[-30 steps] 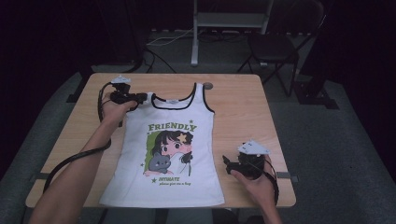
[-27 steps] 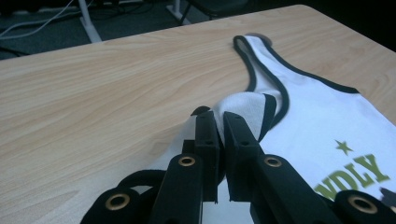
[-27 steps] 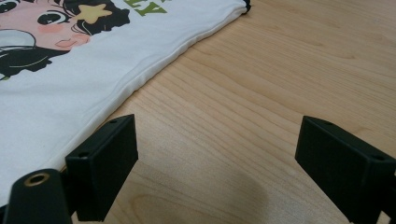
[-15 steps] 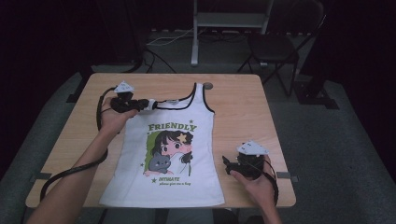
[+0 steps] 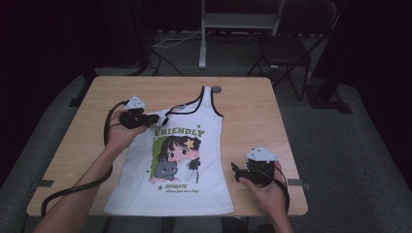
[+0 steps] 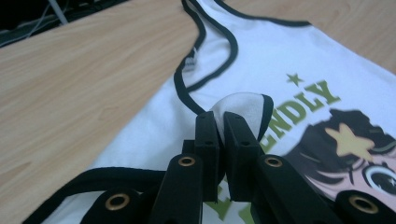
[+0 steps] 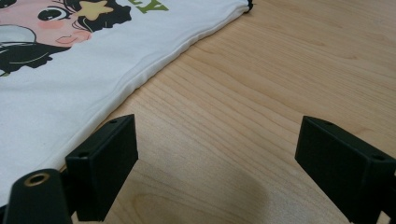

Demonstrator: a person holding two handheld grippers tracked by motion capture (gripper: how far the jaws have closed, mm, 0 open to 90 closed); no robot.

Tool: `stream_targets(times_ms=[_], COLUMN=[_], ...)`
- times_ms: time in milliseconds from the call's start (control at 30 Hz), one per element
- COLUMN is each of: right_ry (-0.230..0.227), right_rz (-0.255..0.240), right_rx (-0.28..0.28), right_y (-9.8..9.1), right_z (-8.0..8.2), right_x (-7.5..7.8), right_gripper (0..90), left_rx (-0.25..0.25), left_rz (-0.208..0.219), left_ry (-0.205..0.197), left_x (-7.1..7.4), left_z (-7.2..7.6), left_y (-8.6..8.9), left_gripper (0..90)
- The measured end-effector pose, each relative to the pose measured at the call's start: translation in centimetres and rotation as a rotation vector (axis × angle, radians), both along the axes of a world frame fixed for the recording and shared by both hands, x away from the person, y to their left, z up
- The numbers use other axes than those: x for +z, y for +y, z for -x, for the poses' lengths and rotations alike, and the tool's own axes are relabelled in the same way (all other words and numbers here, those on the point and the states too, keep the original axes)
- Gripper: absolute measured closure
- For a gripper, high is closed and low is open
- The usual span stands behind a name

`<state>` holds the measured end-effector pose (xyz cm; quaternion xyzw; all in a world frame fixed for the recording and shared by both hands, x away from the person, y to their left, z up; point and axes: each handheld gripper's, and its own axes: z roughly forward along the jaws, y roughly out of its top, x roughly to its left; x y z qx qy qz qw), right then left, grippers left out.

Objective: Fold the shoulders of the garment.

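A wooden table (image 5: pixel 252 104) carries a white tank top (image 5: pixel 175 194) lying flat, print up, its long axis running from the hem at the person's edge to the neckline at the far side. Its near-left strap (image 6: pixel 243 109) is lifted off the wood and folded inward over the chest, so the coming fold turns on carrying that corner toward the shirt's right edge. The left gripper (image 5: pixel 158 119) is the nearer one: it sits at the top left of the shirt, jaws pinched tight on the black-trimmed strap, with white cloth bulging just past the pads. The right gripper (image 5: pixel 236 171) rests on bare wood just beside the shirt's right side seam (image 7: pixel 154 70), jaws spread wide, holding and touching nothing.
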<state>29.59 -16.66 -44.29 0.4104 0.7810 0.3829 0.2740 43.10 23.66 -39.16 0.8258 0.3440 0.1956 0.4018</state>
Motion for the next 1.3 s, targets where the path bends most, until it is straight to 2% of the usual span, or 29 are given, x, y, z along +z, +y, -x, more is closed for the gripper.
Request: stream_targets(times_ms=[233,933,1300], right_ry=[0.001,0.0,-0.002], right_rz=[0.004,0.013,0.016], right_rx=[0.001,0.005,0.007], right_y=[0.1,0.1,0.1], right_z=[0.0,0.0,0.0], right_x=[0.0,0.0,0.0], right_gripper=[12.4,12.4,12.4], left_rx=[-0.032,-0.061,-0.085], left_rz=[-0.032,-0.039,-0.046], left_ry=[0.011,0.053,0.055], left_x=[-0.7,-2.3,-2.5], left_z=[0.7,2.1,2.7], left_y=[-0.6,-1.6,-1.9], left_gripper=[84.7,83.9,82.7])
